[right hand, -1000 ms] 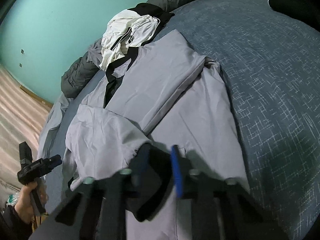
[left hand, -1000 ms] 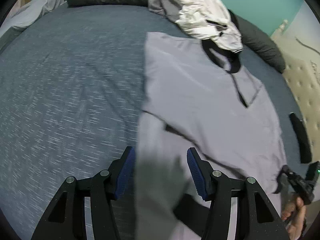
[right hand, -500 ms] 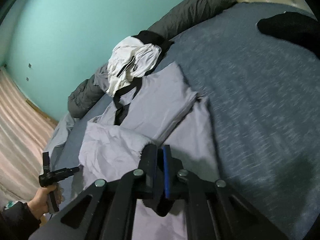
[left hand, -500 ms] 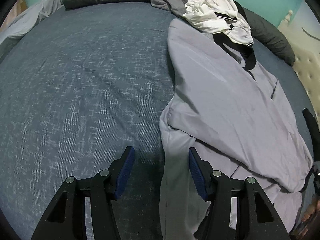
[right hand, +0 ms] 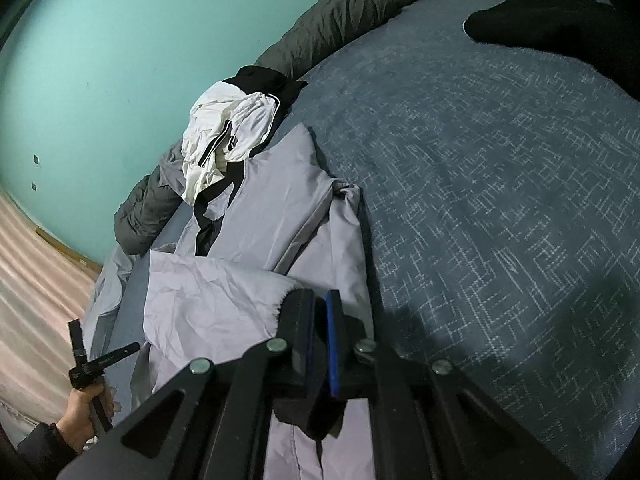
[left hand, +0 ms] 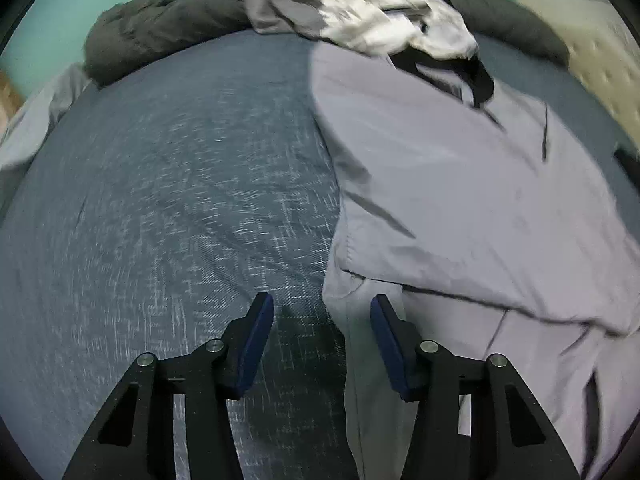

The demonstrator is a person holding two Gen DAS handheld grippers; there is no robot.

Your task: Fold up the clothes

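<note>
A light grey jacket (left hand: 460,184) with black trim lies spread on the blue bed (left hand: 160,200). My left gripper (left hand: 321,304) hangs over the jacket's left edge. Its jaws are closing, with the edge of the grey cloth lying between them near the right pad, and neither pad presses on it. In the right wrist view the jacket (right hand: 276,208) has one sleeve folded over the body. My right gripper (right hand: 318,298) is shut on that sleeve's black cuff (right hand: 308,408). The left gripper (right hand: 104,360) also shows there, at the lower left, in a hand (right hand: 80,404).
A heap of white and grey clothes (left hand: 380,12) sits at the jacket's collar, against a rolled dark duvet (left hand: 160,28). A black item (right hand: 540,20) lies near the padded headboard (left hand: 592,40). Bare blue bedspread (right hand: 500,180) stretches to the right of the jacket in the right wrist view.
My right gripper closed on the black cuff and carried the sleeve across the jacket. My left gripper slid from over the grey cloth to its left edge and rolled.
</note>
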